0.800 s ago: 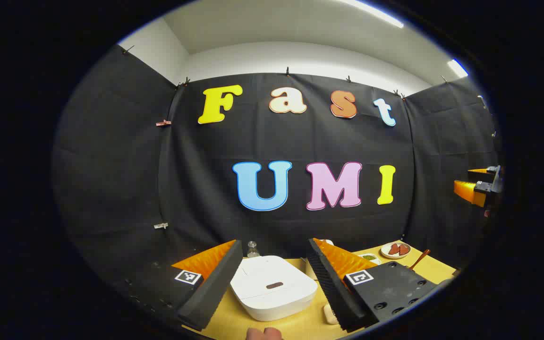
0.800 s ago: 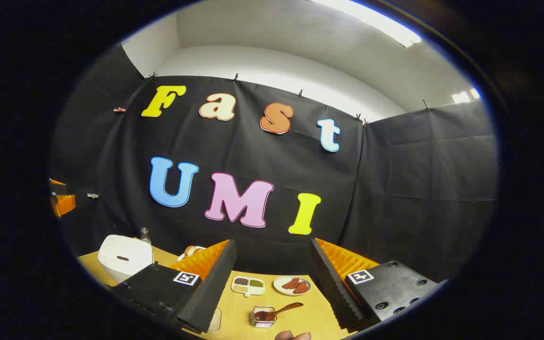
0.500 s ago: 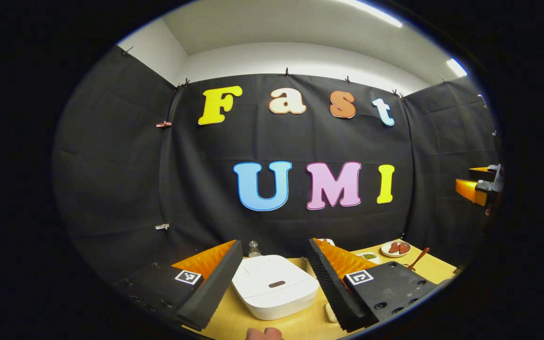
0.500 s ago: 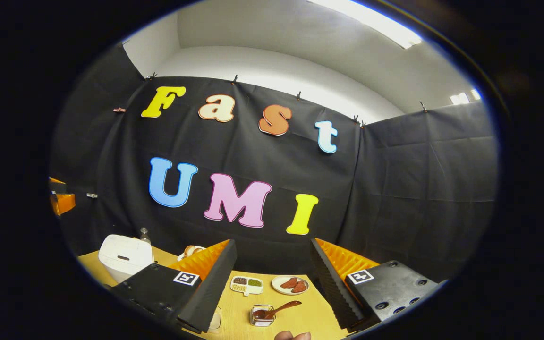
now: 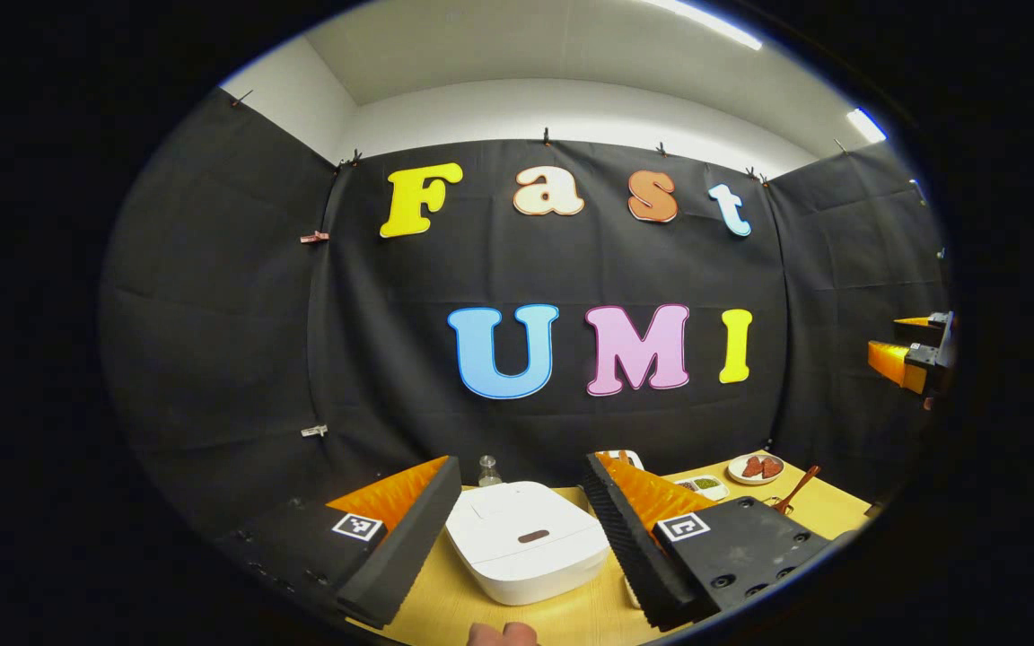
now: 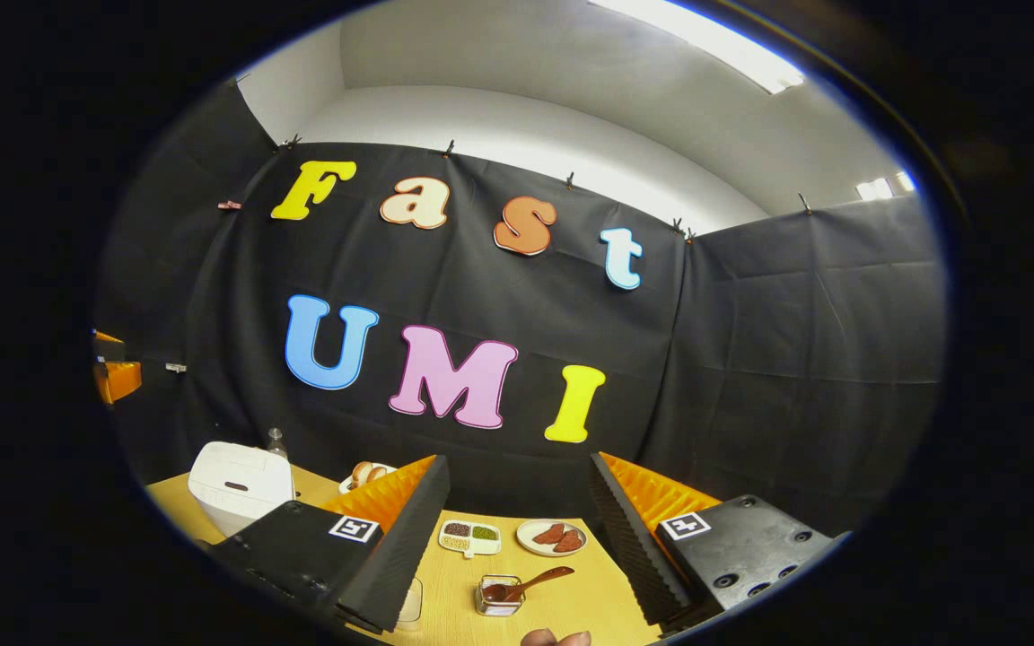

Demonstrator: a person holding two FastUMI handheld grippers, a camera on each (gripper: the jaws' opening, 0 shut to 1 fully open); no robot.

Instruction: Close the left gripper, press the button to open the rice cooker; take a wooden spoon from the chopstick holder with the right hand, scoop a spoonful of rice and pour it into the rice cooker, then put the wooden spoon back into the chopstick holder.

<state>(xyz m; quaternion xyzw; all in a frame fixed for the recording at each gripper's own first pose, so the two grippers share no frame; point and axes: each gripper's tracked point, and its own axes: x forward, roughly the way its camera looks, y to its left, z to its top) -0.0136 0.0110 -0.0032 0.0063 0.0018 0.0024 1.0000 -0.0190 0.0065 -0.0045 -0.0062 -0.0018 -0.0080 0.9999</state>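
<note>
The white rice cooker (image 5: 528, 538) stands on the yellow table (image 5: 445, 610) with its lid down and a brown oval button (image 5: 533, 536) on top. It lies between and beyond the fingers of my left gripper (image 5: 522, 459), which is open and holds nothing. My right gripper (image 6: 518, 459) is open too, high above the table. Below it a wooden spoon (image 6: 535, 581) rests in a small clear container (image 6: 497, 598). The cooker (image 6: 239, 484) also sits at the far left of the right gripper view. The right gripper (image 5: 907, 359) hangs at the right edge of the left gripper view.
A divided dish of grains (image 6: 469, 536), a plate of reddish pieces (image 6: 553, 538), a plate of rolls (image 6: 364, 473) and a small glass bottle (image 6: 276, 441) stand on the table. A clear cup (image 6: 409, 606) sits by my right gripper's left finger. A thumb (image 5: 501, 634) shows at the bottom.
Both views have drifted only slightly; the cooker sits a little higher and further right between the left fingers. Both grippers stay open.
</note>
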